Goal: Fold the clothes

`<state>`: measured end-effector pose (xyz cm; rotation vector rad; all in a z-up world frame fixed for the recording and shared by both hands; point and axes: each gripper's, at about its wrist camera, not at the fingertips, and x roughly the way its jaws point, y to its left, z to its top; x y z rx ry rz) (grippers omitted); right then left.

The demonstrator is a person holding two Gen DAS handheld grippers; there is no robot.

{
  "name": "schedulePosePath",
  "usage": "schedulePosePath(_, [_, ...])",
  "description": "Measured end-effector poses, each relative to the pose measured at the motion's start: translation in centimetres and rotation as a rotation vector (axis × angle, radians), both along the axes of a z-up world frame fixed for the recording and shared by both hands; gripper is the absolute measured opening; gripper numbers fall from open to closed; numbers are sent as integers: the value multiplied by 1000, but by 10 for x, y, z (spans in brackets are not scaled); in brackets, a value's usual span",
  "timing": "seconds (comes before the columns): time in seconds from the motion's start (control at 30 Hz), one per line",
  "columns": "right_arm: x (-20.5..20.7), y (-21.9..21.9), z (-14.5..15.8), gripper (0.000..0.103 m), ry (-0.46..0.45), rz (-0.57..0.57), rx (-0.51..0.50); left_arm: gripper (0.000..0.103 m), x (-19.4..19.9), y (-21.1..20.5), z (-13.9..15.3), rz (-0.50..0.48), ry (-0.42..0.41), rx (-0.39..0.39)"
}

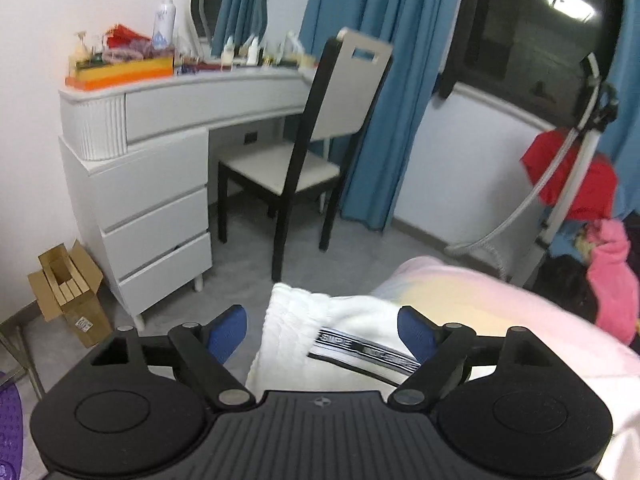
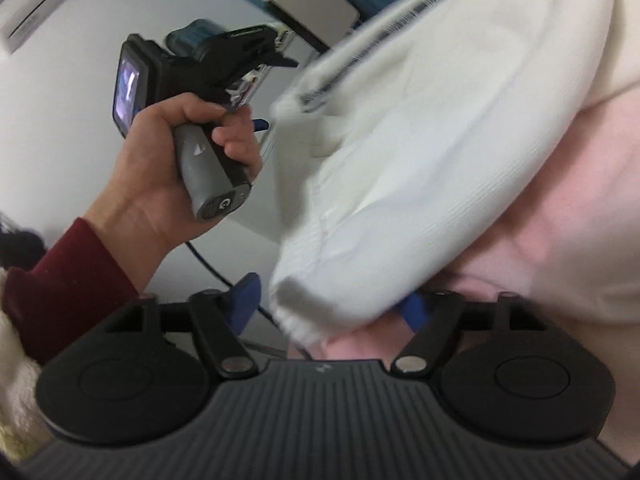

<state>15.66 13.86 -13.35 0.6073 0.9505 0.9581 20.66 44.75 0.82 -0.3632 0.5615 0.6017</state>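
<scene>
White garment (image 1: 320, 340) draped over the edge of the pink bedding (image 1: 500, 304), both tools spread wide around it.

It looks soft and thick, light enough to lift but likely to sag and slide, so the ribbed hem or the striped band (image 1: 364, 350) seems the firmest place to pinch. Left gripper (image 1: 322, 334) stands with its blue pads apart, straddling the cloth; right gripper (image 2: 332, 306) is likewise spread, a cuff between its pads, nothing clamped.
</scene>
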Motion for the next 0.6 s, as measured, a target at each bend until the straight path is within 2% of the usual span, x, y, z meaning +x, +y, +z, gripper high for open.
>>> schedulePosePath(0.1, [-15,-27,21,76,-81,7,-45,84,-24,-26,23,-40,-66,4])
schedulePosePath(0.23, [-32,-89,58,76,-229,-32,-121,85,-41,-84,43,-140,-87,34])
schedulePosePath(0.37, [-45,-163,90,76,-338,-124,-211,85,-48,-154,55,-292,-135,-9])
schedulePosePath(0.53, [-59,-258,113,76,-432,-282,-373,84,-21,-248,54,-425,-136,-30])
schedulePosePath(0.6, [-59,-293,105,76,-448,-354,-404,84,-4,-285,48,-472,-130,-34])
